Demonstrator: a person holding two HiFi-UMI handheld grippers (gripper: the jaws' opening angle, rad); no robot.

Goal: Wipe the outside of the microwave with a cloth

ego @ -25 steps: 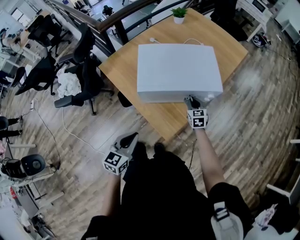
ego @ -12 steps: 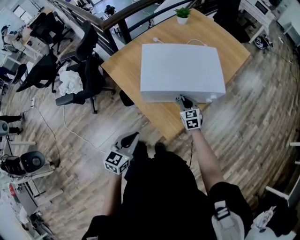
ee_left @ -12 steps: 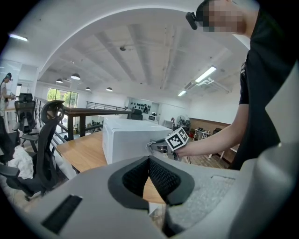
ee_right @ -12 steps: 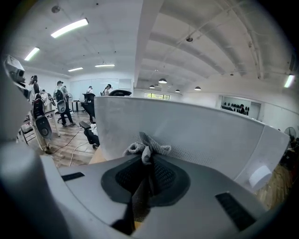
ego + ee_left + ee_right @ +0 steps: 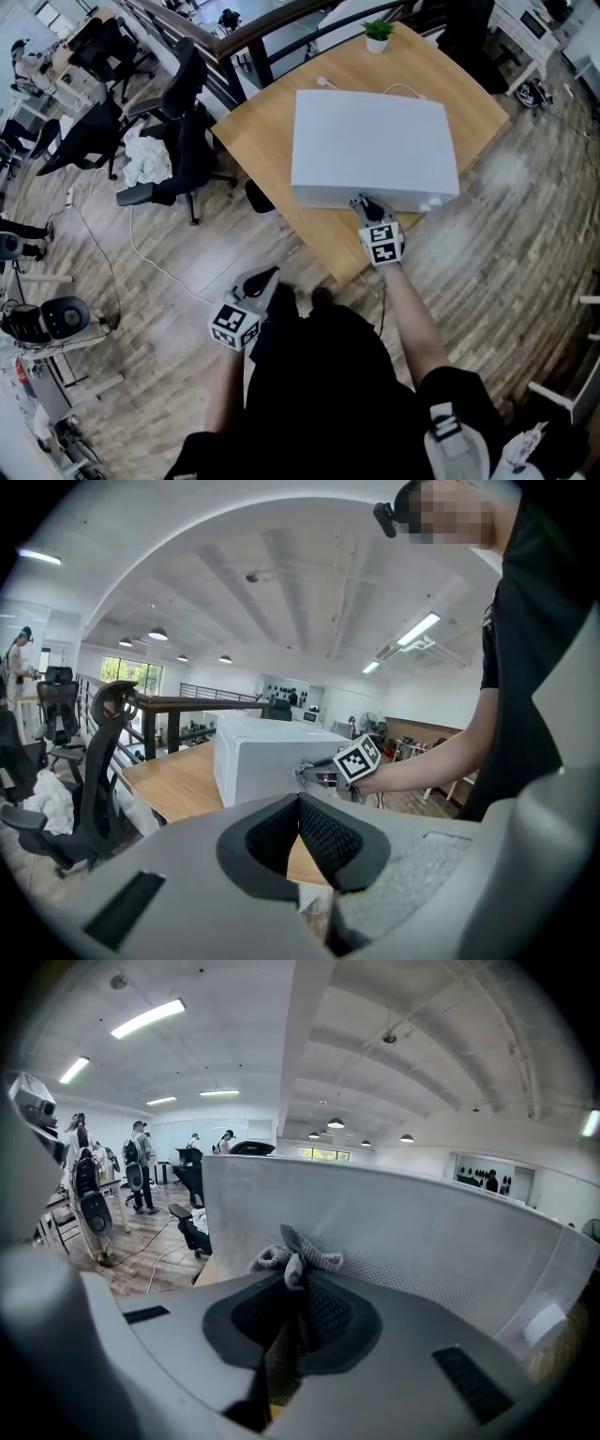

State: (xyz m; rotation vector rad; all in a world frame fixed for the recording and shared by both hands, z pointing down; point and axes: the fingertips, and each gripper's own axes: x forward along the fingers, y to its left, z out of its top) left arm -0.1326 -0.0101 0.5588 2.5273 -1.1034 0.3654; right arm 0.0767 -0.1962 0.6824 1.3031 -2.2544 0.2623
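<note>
On the wooden table (image 5: 253, 150) sits the white microwave (image 5: 375, 141), with a small potted plant (image 5: 378, 31) at the far corner. The right gripper (image 5: 362, 203) is held against the lower edge of the microwave's near side. Its jaws are closed on a bunched grey cloth (image 5: 296, 1258), whose folds stick out past the tips and seem to press on the perforated white wall, though the contact itself is hard to make out. The left gripper (image 5: 265, 277) hangs off the table near the person's body, its jaws closed together with nothing between them. Black office chairs (image 5: 178, 131) stand left of the table.
</note>
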